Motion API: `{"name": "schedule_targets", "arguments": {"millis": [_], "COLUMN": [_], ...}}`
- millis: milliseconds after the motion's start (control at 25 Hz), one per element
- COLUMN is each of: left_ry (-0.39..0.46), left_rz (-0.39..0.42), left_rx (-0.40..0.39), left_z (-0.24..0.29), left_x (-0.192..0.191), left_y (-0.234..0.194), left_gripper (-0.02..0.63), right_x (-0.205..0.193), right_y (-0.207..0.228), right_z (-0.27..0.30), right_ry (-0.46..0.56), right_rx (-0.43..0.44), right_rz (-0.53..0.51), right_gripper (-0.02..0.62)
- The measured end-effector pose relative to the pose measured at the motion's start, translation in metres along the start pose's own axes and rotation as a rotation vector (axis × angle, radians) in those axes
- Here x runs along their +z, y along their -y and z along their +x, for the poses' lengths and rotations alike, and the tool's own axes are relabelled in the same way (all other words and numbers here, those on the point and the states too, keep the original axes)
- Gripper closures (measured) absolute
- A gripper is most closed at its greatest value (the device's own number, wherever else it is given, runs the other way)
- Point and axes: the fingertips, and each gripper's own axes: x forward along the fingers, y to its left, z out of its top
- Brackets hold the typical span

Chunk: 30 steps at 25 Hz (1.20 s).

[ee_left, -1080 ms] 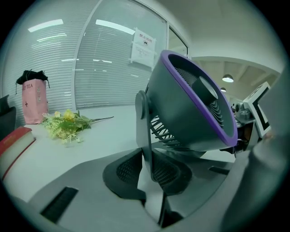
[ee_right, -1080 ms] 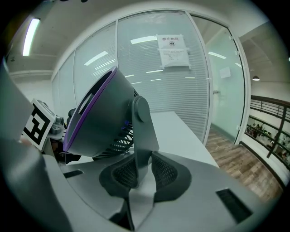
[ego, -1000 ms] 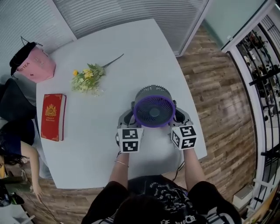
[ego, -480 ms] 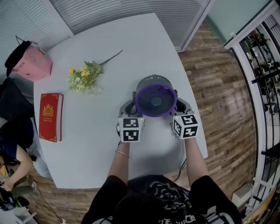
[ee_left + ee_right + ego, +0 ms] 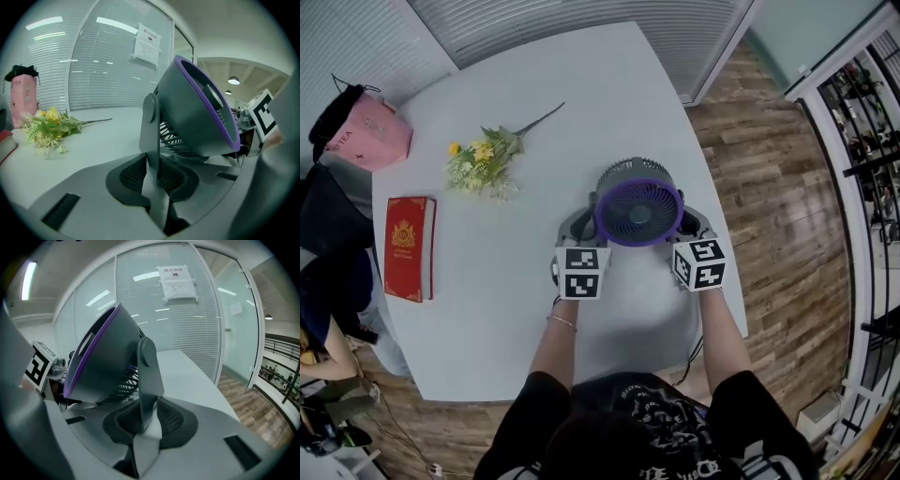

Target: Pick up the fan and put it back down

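I am clamping the left claw point(image 5: 151, 180) and the right claw point(image 5: 143, 422) on opposite sides of the fan point(image 5: 637, 212), balancing it upright at centre frame over the surface point(image 5: 487, 309).

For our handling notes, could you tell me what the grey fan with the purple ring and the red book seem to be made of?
Grey fan with purple ring: probably moulded plastic, matte; smooth shell, slatted grille. Red book: seemingly card or cloth hardcover, gold emblem; finish unclear.
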Motion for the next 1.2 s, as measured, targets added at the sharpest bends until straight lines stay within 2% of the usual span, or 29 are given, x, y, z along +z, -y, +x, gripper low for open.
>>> {"name": "schedule_targets", "arguments": {"millis": [360, 480, 520, 600, 640, 760, 880, 1000, 1200], "left_ry": [0.007, -0.005, -0.014, -0.04, -0.053, -0.081, -0.077, -0.063, -0.049], "left_rz": [0.056, 0.099, 0.103, 0.106, 0.111, 0.125, 0.103, 0.087, 0.104], "left_rx": [-0.035, -0.046, -0.05, -0.063, -0.067, -0.076, -0.098, -0.123, -0.185], "left_z": [-0.001, -0.003, -0.004, -0.007, -0.009, -0.019, -0.034, -0.051, -0.086], "left_x": [0.0, -0.003, -0.005, -0.01, -0.012, -0.018, -0.02, -0.021, -0.021], "left_y": [0.001, 0.003, 0.003, 0.005, 0.005, 0.006, 0.01, 0.018, 0.038], "left_gripper": [0.528, 0.526, 0.509, 0.373, 0.338, 0.313, 0.29, 0.279, 0.278], "right_x": [-0.002, -0.004, -0.005, -0.009, -0.011, -0.014, -0.018, -0.018, -0.017], "right_y": [-0.007, -0.012, -0.014, -0.019, -0.021, -0.024, -0.026, -0.034, -0.051], "right_z": [-0.001, -0.002, -0.001, -0.002, -0.003, -0.01, -0.025, -0.045, -0.078], "right_ry": [-0.001, -0.01, -0.017, -0.034, -0.044, -0.057, -0.059, -0.048, -0.021], "right_rx": [0.057, 0.083, 0.09, 0.099, 0.101, 0.098, 0.085, 0.071, 0.035], "right_rz": [-0.073, -0.103, -0.122, -0.158, -0.17, -0.176, -0.171, -0.176, -0.17], "right_gripper": [0.483, 0.436, 0.408, 0.355, 0.322, 0.285, 0.272, 0.268, 0.267]}}
